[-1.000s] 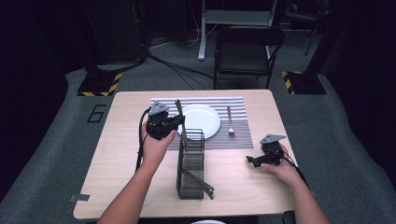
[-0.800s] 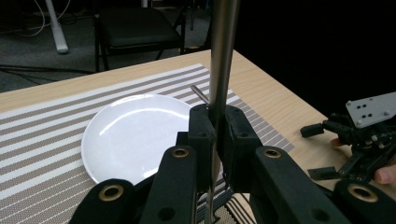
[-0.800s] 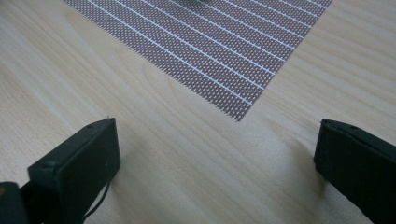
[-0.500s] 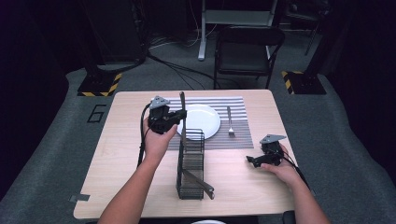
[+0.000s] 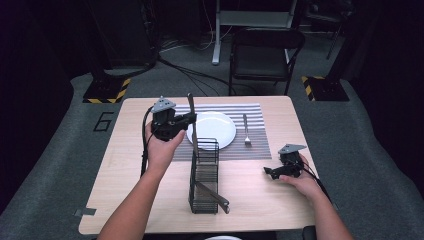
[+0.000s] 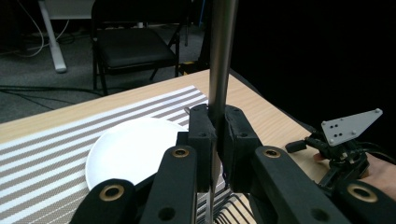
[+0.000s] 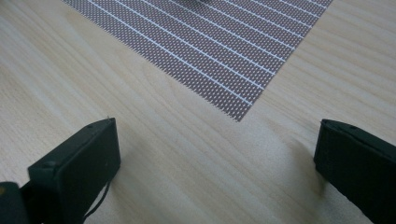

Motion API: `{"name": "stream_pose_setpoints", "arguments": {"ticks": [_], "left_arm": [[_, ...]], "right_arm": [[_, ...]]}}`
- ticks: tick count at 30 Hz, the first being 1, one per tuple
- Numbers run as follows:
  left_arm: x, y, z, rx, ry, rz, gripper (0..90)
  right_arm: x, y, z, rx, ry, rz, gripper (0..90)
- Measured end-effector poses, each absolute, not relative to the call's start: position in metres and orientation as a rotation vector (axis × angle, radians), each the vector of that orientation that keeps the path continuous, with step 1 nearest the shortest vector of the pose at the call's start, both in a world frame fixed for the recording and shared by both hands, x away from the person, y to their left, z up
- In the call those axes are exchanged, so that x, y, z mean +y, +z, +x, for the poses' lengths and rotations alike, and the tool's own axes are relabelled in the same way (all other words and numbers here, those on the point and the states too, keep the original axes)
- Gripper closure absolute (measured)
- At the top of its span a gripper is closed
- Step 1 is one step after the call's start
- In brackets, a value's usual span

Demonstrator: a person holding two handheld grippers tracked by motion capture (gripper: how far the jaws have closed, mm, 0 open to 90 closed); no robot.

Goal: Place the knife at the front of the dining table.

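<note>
The long metal piece in the left gripper runs off the top of the left gripper view, so its upper end is cut off. Its lower end is hidden behind the gripper, and it is hard to tell what kind of cutlery it is. In the high view, the tool lying in the black wire basket is too small to name. The mat is cut off at the top of the right gripper view.

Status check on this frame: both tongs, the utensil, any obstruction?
Left tongs shut on knife, held upright above wire caddy. Right tongs open, empty, low over table. Plate and fork on placemat; nothing blocking.
</note>
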State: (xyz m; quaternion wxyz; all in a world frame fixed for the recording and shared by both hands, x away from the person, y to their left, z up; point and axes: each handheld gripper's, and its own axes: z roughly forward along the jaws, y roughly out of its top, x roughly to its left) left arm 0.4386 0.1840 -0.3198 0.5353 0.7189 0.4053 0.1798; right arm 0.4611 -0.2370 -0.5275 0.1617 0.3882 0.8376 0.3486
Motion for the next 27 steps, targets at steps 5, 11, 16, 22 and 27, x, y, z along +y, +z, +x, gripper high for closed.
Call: {"name": "stream_pose_setpoints", "arguments": {"ticks": [5, 11, 16, 22, 27], "left_arm": [[0.188, -0.306, 0.436, 0.96, 0.44, 1.705, 83.4], [0.194, -0.297, 0.435, 0.96, 0.444, 1.692, 83.4], [0.2, -0.29, 0.433, 0.949, 0.436, 1.677, 83.4], [0.208, -0.284, 0.433, 0.955, 0.463, 1.665, 83.3], [0.217, -0.286, 0.437, 0.99, 0.487, 1.652, 83.4]], "right_arm": [[-0.237, -0.527, 0.461, 2.391, 0.995, 1.109, 0.0], [-0.237, -0.527, 0.461, 2.391, 0.995, 1.108, 0.0], [-0.237, -0.527, 0.461, 2.391, 0.995, 1.109, 0.0], [-0.237, -0.527, 0.461, 2.391, 0.995, 1.109, 0.0], [-0.237, -0.527, 0.461, 2.391, 0.995, 1.108, 0.0]]}}
